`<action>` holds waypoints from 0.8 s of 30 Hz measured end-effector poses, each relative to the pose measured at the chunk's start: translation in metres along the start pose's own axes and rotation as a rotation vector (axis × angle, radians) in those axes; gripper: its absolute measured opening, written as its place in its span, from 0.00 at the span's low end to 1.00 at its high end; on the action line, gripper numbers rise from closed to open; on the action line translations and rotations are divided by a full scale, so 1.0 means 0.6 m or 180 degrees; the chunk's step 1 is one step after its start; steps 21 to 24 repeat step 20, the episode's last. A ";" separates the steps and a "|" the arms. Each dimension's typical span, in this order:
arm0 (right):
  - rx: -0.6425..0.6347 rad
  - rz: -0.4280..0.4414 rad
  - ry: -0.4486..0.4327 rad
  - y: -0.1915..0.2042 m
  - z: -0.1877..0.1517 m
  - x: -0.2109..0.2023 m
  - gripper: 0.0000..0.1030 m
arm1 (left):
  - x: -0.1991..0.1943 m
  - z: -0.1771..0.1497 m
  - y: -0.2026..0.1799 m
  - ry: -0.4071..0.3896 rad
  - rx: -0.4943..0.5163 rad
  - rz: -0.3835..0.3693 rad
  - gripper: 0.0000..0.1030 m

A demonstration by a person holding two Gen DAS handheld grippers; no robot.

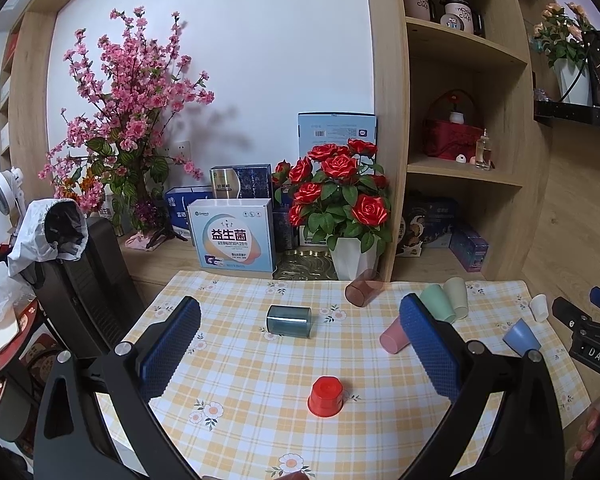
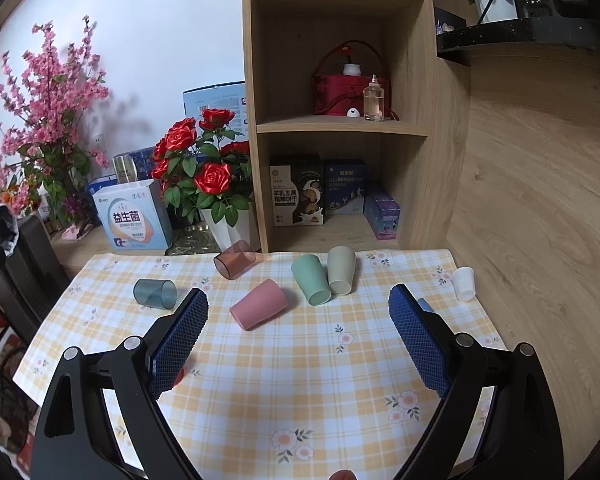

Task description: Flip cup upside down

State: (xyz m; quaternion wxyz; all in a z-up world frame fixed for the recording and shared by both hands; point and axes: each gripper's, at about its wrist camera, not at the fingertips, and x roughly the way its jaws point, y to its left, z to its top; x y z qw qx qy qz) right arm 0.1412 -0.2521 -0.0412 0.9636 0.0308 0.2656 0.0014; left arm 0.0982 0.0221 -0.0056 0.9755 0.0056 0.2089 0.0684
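A red cup (image 1: 325,396) stands upside down on the checked tablecloth (image 1: 260,360), between and just ahead of my open, empty left gripper (image 1: 300,344). Several cups lie on their sides further back: a clear blue-grey one (image 1: 289,321), a clear brown one (image 1: 362,287), a pink one (image 1: 392,338), a green one (image 1: 440,302) and a beige one (image 1: 457,295). A blue cup (image 1: 522,336) stands upside down at the right. My right gripper (image 2: 300,332) is open and empty, with the pink cup (image 2: 259,304) ahead of it. The red cup is mostly hidden behind its left finger.
A small white cup (image 2: 465,283) lies at the cloth's right edge. A rose pot (image 1: 354,258) and boxes (image 1: 232,236) stand behind the cloth. A wooden shelf unit (image 2: 340,120) rises at the back. A dark chair (image 1: 88,280) stands to the left.
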 end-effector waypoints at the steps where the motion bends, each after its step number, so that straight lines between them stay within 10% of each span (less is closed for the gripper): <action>1: 0.0000 -0.0003 0.0001 0.000 0.000 0.000 0.86 | 0.000 0.000 0.000 0.0002 0.0001 0.0002 0.94; 24: 0.0001 -0.0018 0.0035 -0.003 -0.015 0.010 0.86 | 0.021 -0.011 0.003 0.0042 0.0065 0.0042 0.94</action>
